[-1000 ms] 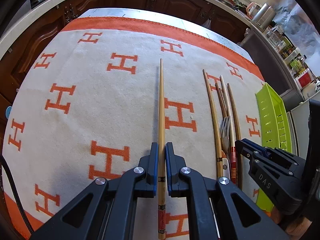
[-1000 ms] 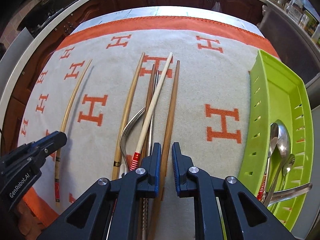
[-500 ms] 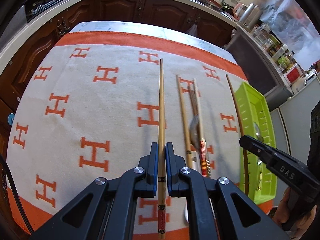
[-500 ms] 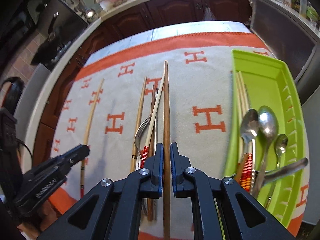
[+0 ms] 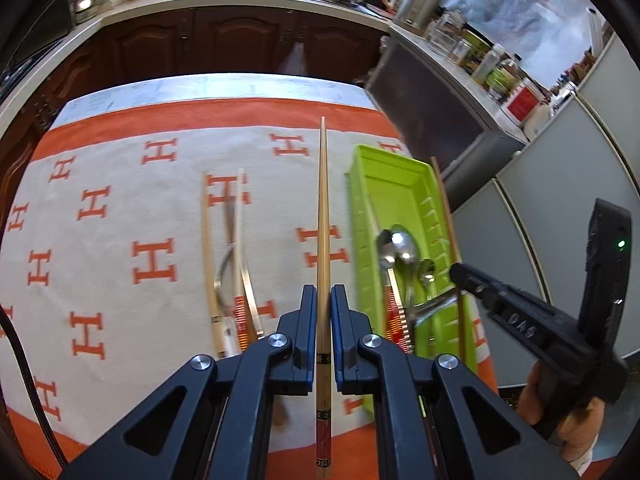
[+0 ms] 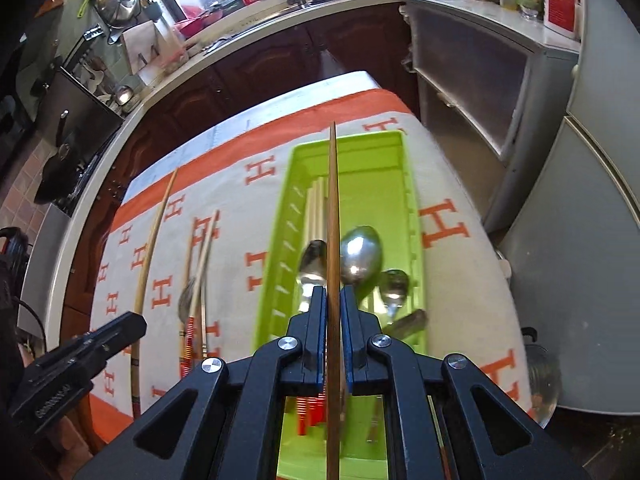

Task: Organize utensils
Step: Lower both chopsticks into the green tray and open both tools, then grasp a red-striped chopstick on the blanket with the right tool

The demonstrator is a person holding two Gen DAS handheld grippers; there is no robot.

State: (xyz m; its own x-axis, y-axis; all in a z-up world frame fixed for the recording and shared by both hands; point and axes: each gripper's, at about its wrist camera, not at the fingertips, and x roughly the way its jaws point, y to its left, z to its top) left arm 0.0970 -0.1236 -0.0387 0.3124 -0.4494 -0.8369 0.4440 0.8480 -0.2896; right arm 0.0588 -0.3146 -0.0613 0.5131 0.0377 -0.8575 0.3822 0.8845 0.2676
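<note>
A pale bamboo chopstick with a red-and-black patterned butt was clamped between the closed fingers of the left gripper, its tip running toward twelve o'clock above the cloth, just to the nine o'clock side of the green tray. A darker brown chopstick was pinched the same way in the right gripper – fingers closed on it – and it was held over the tray's interior, its tip crossing the far rim at twelve o'clock.

Inside the tray lay three metal spoons with bowls toward twelve o'clock, a few pale chopsticks along the nine o'clock wall, and red-striped chopstick ends (partly hidden by the right gripper's body) at six o'clock.

At nine o'clock from the tray, on the cream cloth with orange H marks and an orange border, the loose utensils remained – a light chopstick, a red-banded chopstick and a bent metal utensil lying touching in a bundle, which utensil I could not tell.

The cloth covered a table in a kitchen; dark wooden cabinets stood at twelve o'clock and grey cupboard doors at three o'clock, beside the person's hand on the right gripper's handle
</note>
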